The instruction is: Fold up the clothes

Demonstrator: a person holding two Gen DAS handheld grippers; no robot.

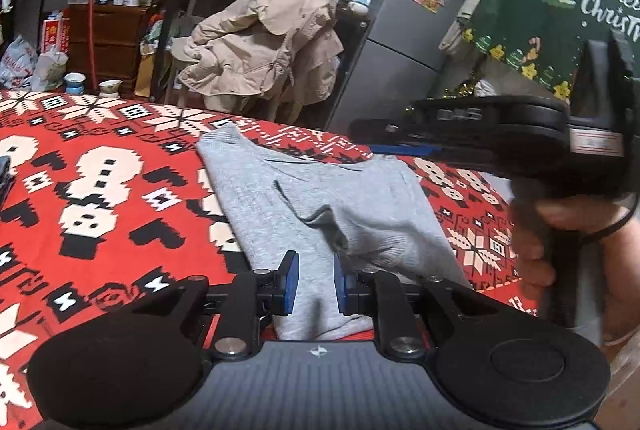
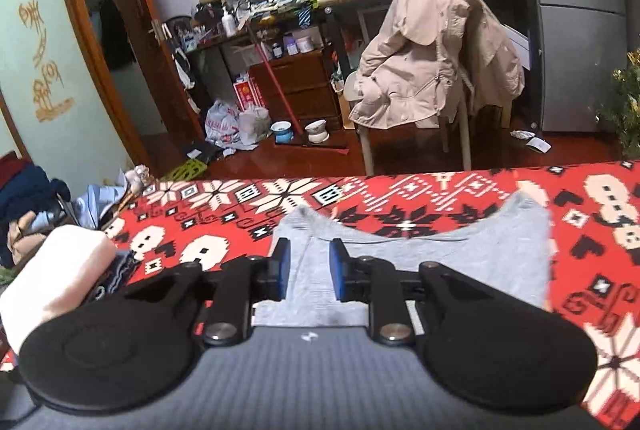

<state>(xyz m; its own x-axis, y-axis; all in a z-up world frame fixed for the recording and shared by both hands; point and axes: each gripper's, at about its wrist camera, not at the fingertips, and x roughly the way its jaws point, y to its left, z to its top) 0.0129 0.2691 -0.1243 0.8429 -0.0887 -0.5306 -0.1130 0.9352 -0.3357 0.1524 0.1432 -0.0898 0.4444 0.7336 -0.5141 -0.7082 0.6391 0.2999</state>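
Setting: cluttered living room; table under a red, white and black snowflake-pattern cloth, its far edge facing a chair draped with a beige jacket, a grey fridge far right, loaded shelves far left.

Item 1, grey knit garment: lies flat on the cloth near the front edge of the table, partly folded, one flap turned over with a dark seam showing. In the left wrist view its long axis runs from the near edge away and slightly leftward toward the far side; the neckline sits at the far end.

Item 2, left gripper: directly over the garment's near end, jaws slightly parted, blue pads clear of the cloth on either side, nothing pinched.

Item 3, right gripper: also over the garment, toward its left side in its own view, jaws slightly parted, grey fabric visible in the gap but not clamped. In the left view it hangs just beyond the garment's right edge, a hand on its grip.

Judgement: both grippers are near enough; the left sits squarest to the near hem for the next fold away from the person.

Item 4, folded cream cloth: near left, well apart.
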